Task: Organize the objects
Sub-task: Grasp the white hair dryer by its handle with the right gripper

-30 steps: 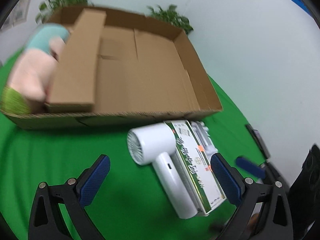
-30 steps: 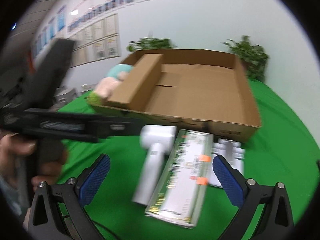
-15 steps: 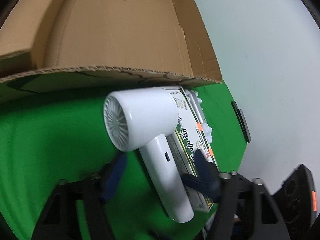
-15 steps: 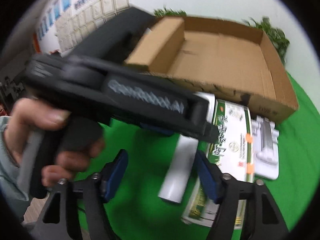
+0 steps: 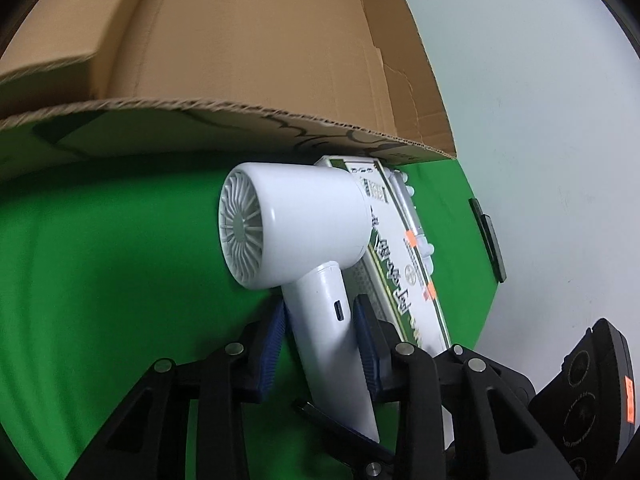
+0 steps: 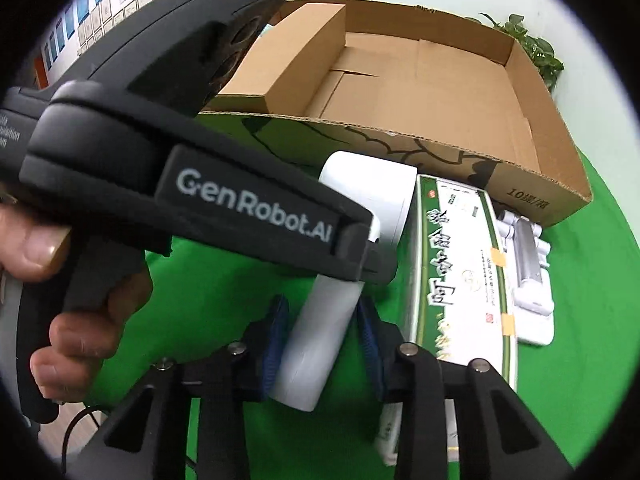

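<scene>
A white hair dryer (image 5: 296, 220) lies on the green cloth in front of the cardboard box (image 5: 240, 108), its handle pointing toward me. My left gripper (image 5: 320, 320) is closing, blue pads pressing both sides of the handle just below the barrel. My right gripper (image 6: 322, 320) is closing too, its pads against the lower end of the same handle (image 6: 316, 344). In the right wrist view the left gripper's black body (image 6: 240, 208) crosses over the hair dryer (image 6: 360, 184) and hides most of its barrel.
A long green-and-white carton (image 6: 456, 272) lies against the dryer's right side, with a white plastic item (image 6: 528, 272) beyond it. The open cardboard box (image 6: 400, 132) holds a narrow brown box (image 6: 296, 52). A hand (image 6: 92, 320) grips the left tool. Plants (image 6: 536, 48) stand behind.
Both grippers dropped toward the hair dryer and went from wide open to closed around its handle. The left tool swung into the right wrist view.
</scene>
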`<action>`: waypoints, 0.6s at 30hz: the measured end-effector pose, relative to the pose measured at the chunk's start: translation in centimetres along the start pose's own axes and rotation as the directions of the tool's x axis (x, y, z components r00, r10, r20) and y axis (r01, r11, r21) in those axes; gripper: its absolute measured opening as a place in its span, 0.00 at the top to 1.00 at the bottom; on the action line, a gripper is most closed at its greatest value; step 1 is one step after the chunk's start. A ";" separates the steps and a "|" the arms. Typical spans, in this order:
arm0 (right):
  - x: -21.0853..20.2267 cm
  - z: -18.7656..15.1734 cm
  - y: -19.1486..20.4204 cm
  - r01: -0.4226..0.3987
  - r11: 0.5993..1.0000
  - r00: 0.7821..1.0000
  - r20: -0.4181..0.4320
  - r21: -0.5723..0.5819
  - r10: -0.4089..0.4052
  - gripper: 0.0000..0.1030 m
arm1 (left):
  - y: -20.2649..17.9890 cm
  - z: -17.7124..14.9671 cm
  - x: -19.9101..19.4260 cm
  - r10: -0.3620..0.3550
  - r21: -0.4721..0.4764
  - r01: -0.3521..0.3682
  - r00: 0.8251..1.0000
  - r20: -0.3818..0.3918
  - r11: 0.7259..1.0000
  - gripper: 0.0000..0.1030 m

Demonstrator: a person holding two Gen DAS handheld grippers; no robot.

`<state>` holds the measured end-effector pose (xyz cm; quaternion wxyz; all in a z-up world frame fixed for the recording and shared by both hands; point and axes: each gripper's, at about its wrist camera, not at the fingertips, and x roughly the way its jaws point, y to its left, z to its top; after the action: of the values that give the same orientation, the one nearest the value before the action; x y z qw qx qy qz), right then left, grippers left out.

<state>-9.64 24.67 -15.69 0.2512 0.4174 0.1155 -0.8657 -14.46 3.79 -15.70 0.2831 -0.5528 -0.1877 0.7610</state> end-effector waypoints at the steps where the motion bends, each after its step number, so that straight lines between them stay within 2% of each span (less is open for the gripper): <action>1: -0.2 -0.2 0.2 -0.009 1.000 1.000 0.000 0.004 0.009 0.67 | 0.0 -0.3 -0.2 0.005 -0.005 -0.005 1.000 0.001 1.000 0.69; 6: -1.3 -1.5 0.9 -0.058 0.998 0.998 -0.003 0.024 0.058 0.69 | 0.3 -2.5 -1.7 0.006 -0.038 -0.006 1.000 0.003 0.999 0.69; 11: -1.9 -2.1 1.6 -0.049 0.998 0.999 -0.001 0.031 0.049 0.69 | 0.2 -2.7 -2.0 0.009 -0.052 -0.008 1.000 0.018 0.999 0.68; 18: -2.5 -2.7 1.9 -0.034 0.998 0.999 0.023 0.054 0.033 0.69 | -0.6 -3.1 -2.5 0.057 -0.017 -0.056 0.997 0.056 0.998 0.71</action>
<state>-5.56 25.04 -15.40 0.2556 0.4164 0.0820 -0.8686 -10.78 2.51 -14.49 0.2516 -0.5385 -0.1857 0.7824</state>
